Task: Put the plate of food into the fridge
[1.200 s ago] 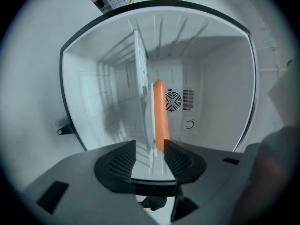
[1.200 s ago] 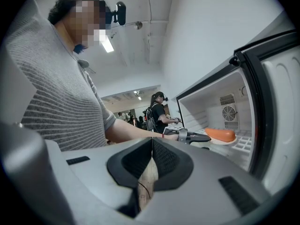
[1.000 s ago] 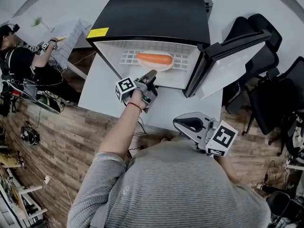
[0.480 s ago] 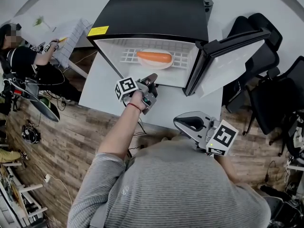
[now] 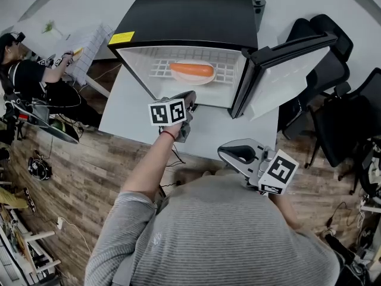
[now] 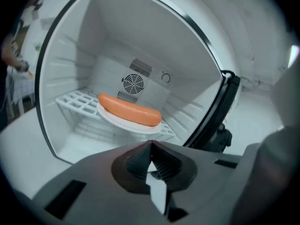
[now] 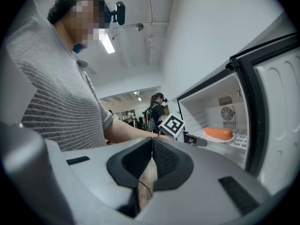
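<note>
A white plate [image 5: 194, 78] with an orange sausage [image 5: 191, 70] rests on the wire shelf inside the open black fridge [image 5: 190, 11]. The left gripper view shows the sausage [image 6: 129, 110] on its plate [image 6: 123, 122] at the shelf's middle, before the rear fan. My left gripper [image 5: 191, 95] hovers just outside the fridge opening, shut and empty, its jaws meeting at the tips [image 6: 151, 146]. My right gripper [image 5: 230, 154] stays near my chest, shut with nothing in it [image 7: 152, 142]. From there I see the sausage [image 7: 218, 133] on the shelf and the left gripper's marker cube [image 7: 172, 124].
The fridge door [image 5: 286, 64] stands swung out to the right. The fridge sits on a white table [image 5: 122, 115]. Black office chairs [image 5: 327, 70] crowd the right side. A person [image 5: 24, 70] works at another table at far left. Wooden floor lies below.
My left gripper has rolled about its own axis, so its marker cube now faces up toward the head camera. It stays in front of the fridge. The right gripper has not moved.
</note>
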Demonstrator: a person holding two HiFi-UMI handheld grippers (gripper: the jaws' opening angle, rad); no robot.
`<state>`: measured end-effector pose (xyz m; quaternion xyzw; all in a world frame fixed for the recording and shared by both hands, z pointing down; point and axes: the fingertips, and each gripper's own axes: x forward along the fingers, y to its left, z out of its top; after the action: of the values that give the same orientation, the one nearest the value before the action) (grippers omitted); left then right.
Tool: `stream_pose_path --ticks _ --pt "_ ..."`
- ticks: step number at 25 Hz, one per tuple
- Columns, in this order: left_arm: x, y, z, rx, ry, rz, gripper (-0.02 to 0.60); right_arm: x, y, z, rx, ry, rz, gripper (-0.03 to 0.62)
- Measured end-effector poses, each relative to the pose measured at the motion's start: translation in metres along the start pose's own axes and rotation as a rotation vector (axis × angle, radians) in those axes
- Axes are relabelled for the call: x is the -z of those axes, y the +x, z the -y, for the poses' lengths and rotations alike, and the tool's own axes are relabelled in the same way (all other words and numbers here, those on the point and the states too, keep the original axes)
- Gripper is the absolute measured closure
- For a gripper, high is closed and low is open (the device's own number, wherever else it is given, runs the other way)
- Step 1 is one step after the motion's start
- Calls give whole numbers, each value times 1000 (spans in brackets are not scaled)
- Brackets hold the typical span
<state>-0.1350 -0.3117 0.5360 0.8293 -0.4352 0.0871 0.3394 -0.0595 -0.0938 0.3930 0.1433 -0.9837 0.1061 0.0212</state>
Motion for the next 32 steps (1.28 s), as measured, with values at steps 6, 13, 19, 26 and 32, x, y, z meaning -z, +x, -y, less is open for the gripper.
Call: stream_pose_path --ticks 6,13,19,26,32 --pt "-5 3 4 -149 557 -61 571 0 -5 1 12 0 7 580" --pt "-12 1 6 -314 1066 -96 571 0 -13 4 30 4 10 580" --pt "-13 3 7 -367 1247 -108 571 0 -14 5 34 7 14 580" --pt "-10 9 7 -376 1343 -110 571 1 -15 7 38 12 14 580" --pt "-11 13 12 -401 1417 -101 568 1 -15 9 41 12 16 580"
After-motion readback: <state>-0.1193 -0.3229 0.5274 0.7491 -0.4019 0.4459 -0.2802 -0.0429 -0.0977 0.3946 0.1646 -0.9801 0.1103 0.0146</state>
